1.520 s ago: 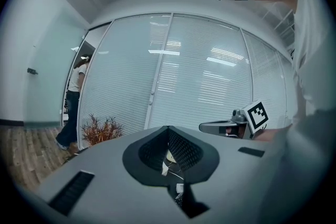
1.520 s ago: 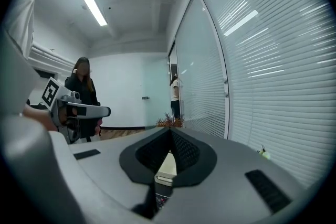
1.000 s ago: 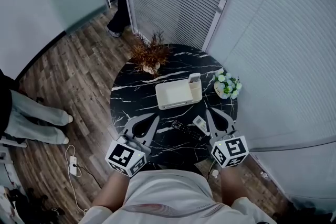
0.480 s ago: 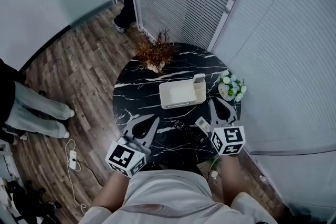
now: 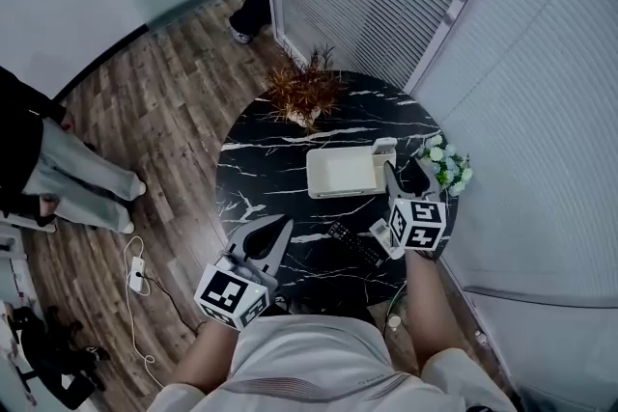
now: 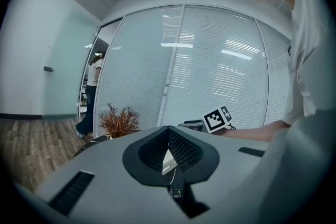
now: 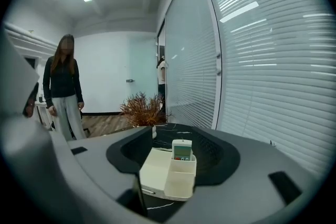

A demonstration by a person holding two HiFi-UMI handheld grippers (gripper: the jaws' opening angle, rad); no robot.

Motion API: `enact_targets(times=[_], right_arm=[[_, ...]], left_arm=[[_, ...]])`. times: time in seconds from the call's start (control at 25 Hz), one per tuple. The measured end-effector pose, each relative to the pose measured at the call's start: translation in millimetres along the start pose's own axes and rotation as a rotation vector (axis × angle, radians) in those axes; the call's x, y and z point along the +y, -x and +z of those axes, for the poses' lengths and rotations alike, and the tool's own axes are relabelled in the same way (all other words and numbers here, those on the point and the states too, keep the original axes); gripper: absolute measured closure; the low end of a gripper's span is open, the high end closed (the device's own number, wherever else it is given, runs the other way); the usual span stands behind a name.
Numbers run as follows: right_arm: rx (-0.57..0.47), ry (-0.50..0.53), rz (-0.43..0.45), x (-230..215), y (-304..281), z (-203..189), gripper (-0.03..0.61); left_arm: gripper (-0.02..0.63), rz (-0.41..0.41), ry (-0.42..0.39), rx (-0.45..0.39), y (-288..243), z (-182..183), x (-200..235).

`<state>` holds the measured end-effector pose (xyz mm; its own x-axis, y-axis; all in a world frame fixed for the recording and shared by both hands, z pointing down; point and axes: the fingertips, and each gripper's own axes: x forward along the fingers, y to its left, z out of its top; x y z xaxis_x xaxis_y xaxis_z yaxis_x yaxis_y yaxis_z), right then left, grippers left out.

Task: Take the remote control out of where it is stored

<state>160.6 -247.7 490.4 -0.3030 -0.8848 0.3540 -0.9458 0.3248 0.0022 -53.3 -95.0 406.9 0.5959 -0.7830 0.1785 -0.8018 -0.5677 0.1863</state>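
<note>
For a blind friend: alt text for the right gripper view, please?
A white remote control stands upright in the end compartment of a cream organizer on a black marble table. The right gripper faces it, jaws opening, empty.

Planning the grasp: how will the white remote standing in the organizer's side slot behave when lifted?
The remote looks rigid plastic and probably light. Upright in the organizer's narrow slot, it likely slides straight up; its smooth casing may slip.
</note>
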Motion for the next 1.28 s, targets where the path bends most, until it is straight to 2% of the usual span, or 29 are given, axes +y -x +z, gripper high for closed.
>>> enact_targets(times=[0.16,0.4,0.72,1.08,1.28], right_arm=[[0.062,-0.041,-0.027,-13,-44,-26,0.324],[0.142,-0.072,-0.076,-25,-89,-61,0.301],[0.221,-0.121,-0.097,-29,-124,-94,0.289],[0.193,-0.095,-0.119,-35,-122,-93,0.307],[0.099,-0.081,-0.104,-34,-108,-63,0.31]], left_arm=[[0.604,0.033,0.014,0.021,-4,-7,10],[0.604,0.066,0.03,0.044,-2,-18,18],[0.604,0.097,0.051,0.08,1,-33,30],[0.604,0.1,0.054,0.084,4,-38,32],[0.604,0.092,0.051,0.077,4,-38,31]])
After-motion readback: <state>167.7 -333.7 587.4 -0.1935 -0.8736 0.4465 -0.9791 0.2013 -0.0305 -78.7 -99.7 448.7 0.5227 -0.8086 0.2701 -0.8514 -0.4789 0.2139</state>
